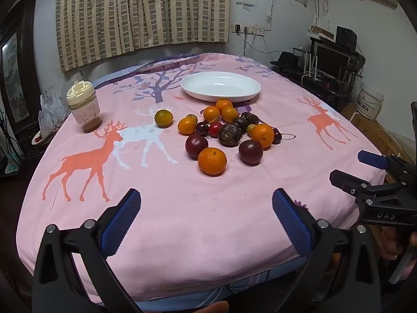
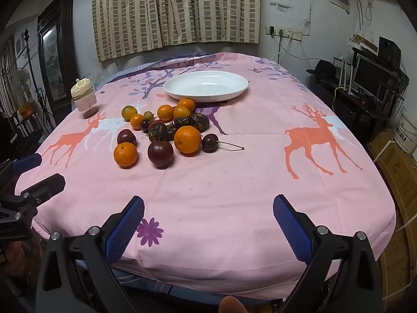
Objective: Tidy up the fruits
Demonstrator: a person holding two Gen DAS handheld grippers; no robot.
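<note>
A pile of fruit lies mid-table: several oranges, with the nearest orange point(image 1: 212, 161) point(image 2: 125, 155) in front, dark plums point(image 1: 250, 151) point(image 2: 160, 153), wrinkled passion fruits point(image 1: 230, 134) point(image 2: 157, 131), cherries point(image 2: 209, 143) and a greenish citrus point(image 1: 163, 118) point(image 2: 129, 112) off to the left. An empty white oval plate point(image 1: 220, 86) point(image 2: 206, 85) stands behind the pile. My left gripper point(image 1: 206, 219) is open and empty, over the near table edge. My right gripper point(image 2: 208, 221) is open and empty, to the right of the left one; it also shows in the left wrist view point(image 1: 349, 169).
A jar with a cream lid point(image 1: 84, 110) point(image 2: 84, 98) stands at the table's far left. The pink deer-print cloth point(image 1: 182, 221) covers the table. A dark cabinet point(image 2: 56, 52) stands left; a monitor and shelves point(image 2: 372, 78) and a white bucket point(image 1: 368, 101) stand right.
</note>
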